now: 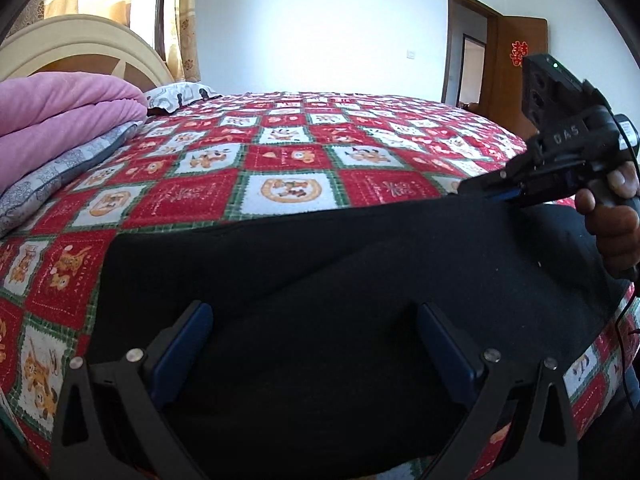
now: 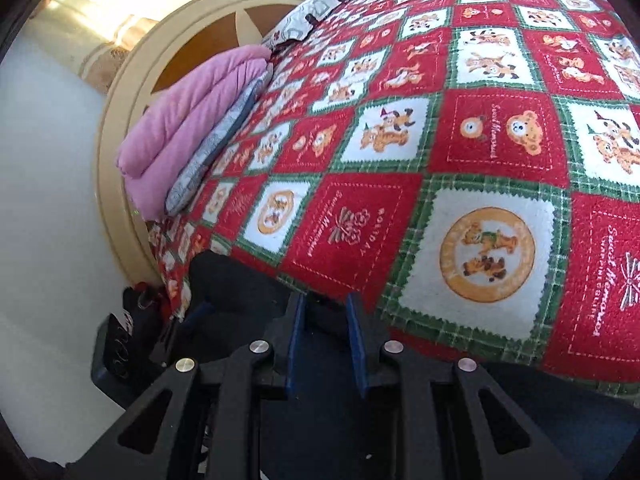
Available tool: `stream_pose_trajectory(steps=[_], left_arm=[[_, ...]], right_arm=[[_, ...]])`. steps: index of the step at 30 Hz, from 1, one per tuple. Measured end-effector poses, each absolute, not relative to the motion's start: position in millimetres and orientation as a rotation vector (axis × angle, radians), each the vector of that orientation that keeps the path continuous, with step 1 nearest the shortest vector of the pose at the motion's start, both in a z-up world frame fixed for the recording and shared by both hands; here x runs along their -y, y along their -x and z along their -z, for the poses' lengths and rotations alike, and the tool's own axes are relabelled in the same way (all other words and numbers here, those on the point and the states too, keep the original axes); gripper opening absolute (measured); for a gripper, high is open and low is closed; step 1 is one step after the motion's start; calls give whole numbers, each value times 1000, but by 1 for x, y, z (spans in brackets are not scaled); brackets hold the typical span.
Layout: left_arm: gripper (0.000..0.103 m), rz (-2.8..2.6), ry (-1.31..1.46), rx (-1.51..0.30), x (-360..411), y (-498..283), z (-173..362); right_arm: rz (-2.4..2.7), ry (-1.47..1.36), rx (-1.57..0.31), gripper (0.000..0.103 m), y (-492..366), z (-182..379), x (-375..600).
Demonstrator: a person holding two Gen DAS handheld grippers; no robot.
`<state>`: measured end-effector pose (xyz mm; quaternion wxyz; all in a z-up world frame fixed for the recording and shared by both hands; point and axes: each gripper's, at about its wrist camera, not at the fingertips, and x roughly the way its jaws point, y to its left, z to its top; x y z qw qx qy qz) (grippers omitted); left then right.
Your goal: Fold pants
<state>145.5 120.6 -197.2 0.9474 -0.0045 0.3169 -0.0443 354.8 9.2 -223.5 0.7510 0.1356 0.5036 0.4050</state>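
Note:
The black pants (image 1: 320, 272) lie spread across the near edge of the bed on a red, white and green patchwork blanket (image 1: 280, 152). My left gripper (image 1: 316, 320) is open, its blue pads wide apart above the black cloth. My right gripper (image 1: 486, 190) shows at the right of the left wrist view, held by a hand, its fingers at the far right edge of the pants. In the right wrist view the right gripper (image 2: 325, 304) has its blue pads close together with black pants cloth (image 2: 236, 280) between them.
A folded pink quilt (image 1: 60, 104) and grey patterned pillows (image 1: 60, 172) lie at the head of the bed by the cream headboard (image 1: 80, 40). An open brown door (image 1: 520, 60) is at the far right. A cable (image 1: 624, 320) hangs at the right.

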Motion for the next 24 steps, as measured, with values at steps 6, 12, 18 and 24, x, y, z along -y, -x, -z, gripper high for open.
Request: stream_pose_trajectory(steps=[6, 12, 18, 24], left_arm=[[103, 86, 8, -651, -120, -147, 198], [103, 86, 7, -646, -121, -148, 199], [103, 82, 5, -640, -121, -148, 200], [103, 79, 5, -636, -121, -147, 200]], right_arm=[[-826, -275, -986, 3, -351, 201, -3], [-716, -301, -952, 0, -364, 194, 14], [-761, -295, -986, 1, -359, 208, 14], [-816, -289, -994, 40, -352, 209, 1]])
